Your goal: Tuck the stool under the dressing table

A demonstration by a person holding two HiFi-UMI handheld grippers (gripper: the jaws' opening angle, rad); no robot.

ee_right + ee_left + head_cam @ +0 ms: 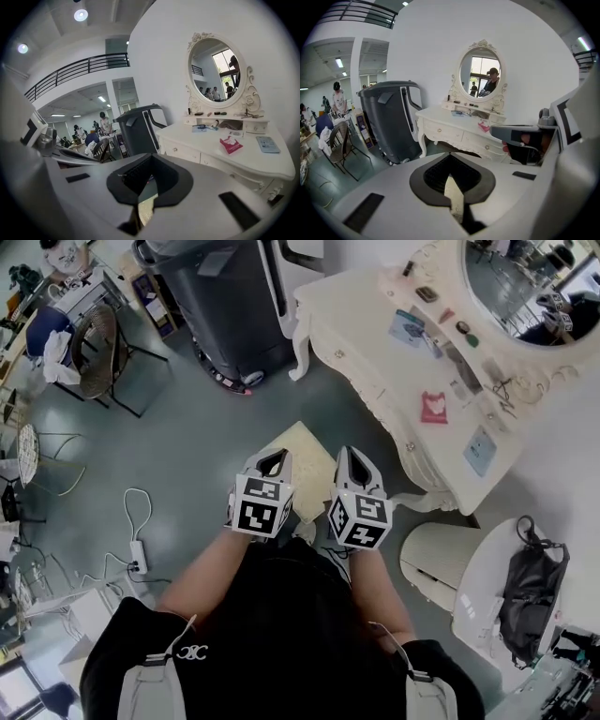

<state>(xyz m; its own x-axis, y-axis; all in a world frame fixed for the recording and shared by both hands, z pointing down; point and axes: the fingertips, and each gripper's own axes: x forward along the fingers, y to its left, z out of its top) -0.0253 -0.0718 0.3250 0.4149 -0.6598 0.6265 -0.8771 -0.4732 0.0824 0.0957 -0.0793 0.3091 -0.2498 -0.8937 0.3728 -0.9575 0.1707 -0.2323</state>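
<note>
A cream cushioned stool [307, 454] stands on the grey floor, out in front of the white dressing table [370, 329], not under it. Both grippers hover just above the stool's near side. My left gripper [273, 456] is shut with nothing in it; my right gripper [353, 453] beside it also looks shut and empty. In the left gripper view the closed jaws [451, 155] point toward the dressing table [450, 119], and a strip of stool [453, 197] shows through the gap. The right gripper view shows its jaws [151, 156] together, with the table [225, 154] ahead on the right.
A tall dark grey bin [225, 296] stands left of the dressing table. An oval mirror [525, 287] tops the table, with small items on it. A cream basket [436, 563] and a round white table with a black bag [532, 601] are at right. A chair [94, 352] and power strip [139, 559] lie left.
</note>
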